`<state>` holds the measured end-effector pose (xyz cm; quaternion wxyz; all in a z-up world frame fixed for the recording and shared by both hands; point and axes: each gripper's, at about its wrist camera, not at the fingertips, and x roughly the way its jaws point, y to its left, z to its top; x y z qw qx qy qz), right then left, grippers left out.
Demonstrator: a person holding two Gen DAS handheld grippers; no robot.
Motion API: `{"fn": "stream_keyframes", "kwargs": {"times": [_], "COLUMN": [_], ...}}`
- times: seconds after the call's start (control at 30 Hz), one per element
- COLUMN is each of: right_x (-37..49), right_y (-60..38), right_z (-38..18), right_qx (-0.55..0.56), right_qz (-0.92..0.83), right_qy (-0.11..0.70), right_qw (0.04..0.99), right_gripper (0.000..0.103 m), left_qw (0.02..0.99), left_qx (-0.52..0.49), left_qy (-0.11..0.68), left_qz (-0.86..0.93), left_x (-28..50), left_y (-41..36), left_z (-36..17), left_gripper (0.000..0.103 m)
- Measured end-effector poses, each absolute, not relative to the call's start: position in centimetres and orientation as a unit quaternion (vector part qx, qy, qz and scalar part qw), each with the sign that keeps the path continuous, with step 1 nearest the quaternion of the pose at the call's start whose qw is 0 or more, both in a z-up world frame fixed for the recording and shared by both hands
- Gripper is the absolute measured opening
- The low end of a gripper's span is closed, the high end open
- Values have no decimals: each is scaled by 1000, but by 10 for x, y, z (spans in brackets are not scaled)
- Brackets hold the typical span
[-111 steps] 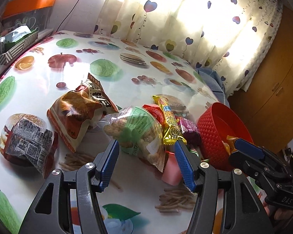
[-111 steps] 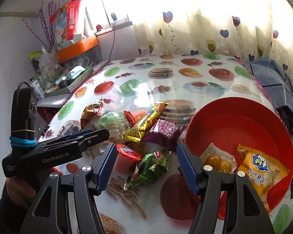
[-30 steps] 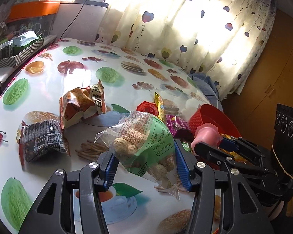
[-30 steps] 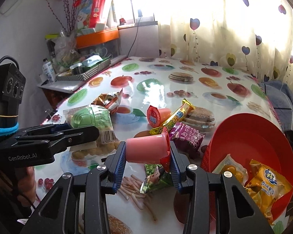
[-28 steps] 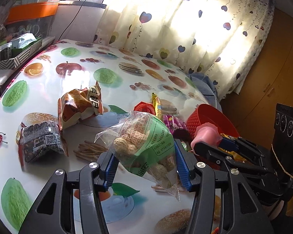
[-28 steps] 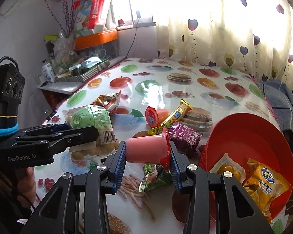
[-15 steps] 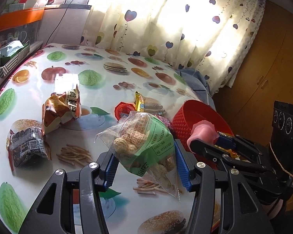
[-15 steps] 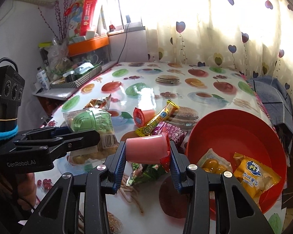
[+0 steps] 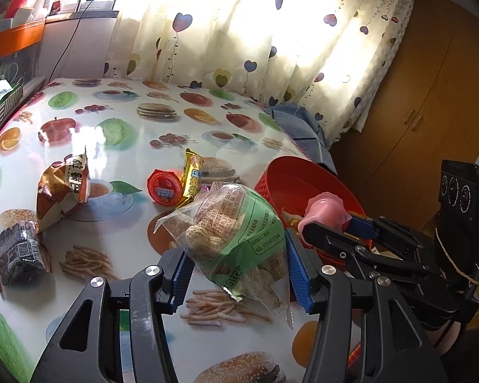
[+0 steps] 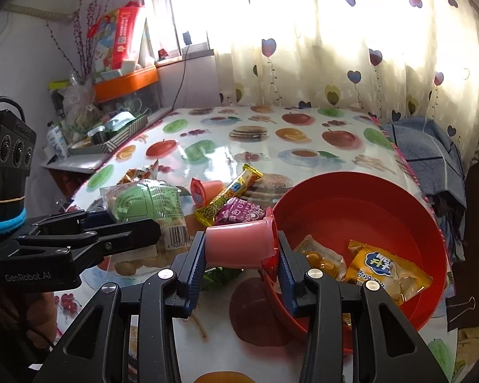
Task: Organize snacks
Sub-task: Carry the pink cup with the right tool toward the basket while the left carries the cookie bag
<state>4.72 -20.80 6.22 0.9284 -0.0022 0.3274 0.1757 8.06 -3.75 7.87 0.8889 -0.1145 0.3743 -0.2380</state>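
Observation:
My left gripper (image 9: 238, 265) is shut on a clear and green bag of puffed snacks (image 9: 236, 226), held above the table. In the right wrist view that bag (image 10: 143, 204) shows at the left. My right gripper (image 10: 239, 261) is shut on a pink jelly cup (image 10: 239, 242) lying on its side, just at the near left rim of the red bowl (image 10: 361, 191). The bowl holds two yellow snack packets (image 10: 386, 268). In the left wrist view the pink cup (image 9: 324, 207) hangs over the bowl (image 9: 290, 175).
On the fruit-print table (image 9: 137, 134) lie a red-lidded jelly cup (image 9: 164, 188), a yellow bar (image 9: 193, 175), a purple packet (image 10: 239, 210), an orange-brown bag (image 9: 60, 188) and a dark packet (image 9: 19, 252). A green packet (image 10: 222, 274) lies under my right gripper. A wooden cabinet (image 9: 431, 121) stands at the right.
Both grippers have shifted right toward the red bowl, each still holding its item. The pink cup now sits at the bowl's rim.

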Motion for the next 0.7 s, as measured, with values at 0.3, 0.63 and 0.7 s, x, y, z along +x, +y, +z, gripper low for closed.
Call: {"fn": "stream_keyframes", "kwargs": {"times": [0.3,0.63,0.7], "right_x": [44,42,42], "right_y": [-233,-251,-255], "right_z": [66,67,68], "right_qx": [6,13,14], "right_qz": [148,130,127], "right_qy": [322,322,321], "right_qw": [935,938,939], "right_gripper": [39,39,39], "left_qw": [885,881,880], "left_qx": [-101,-83,-80], "left_qy": [373,371,371], "left_qz": [-259,-281,-285], "left_x": [86,89,91], "left_y": [-58,-85,-88], "left_z": [84,89,89], "left_gripper": [54,54,54]}}
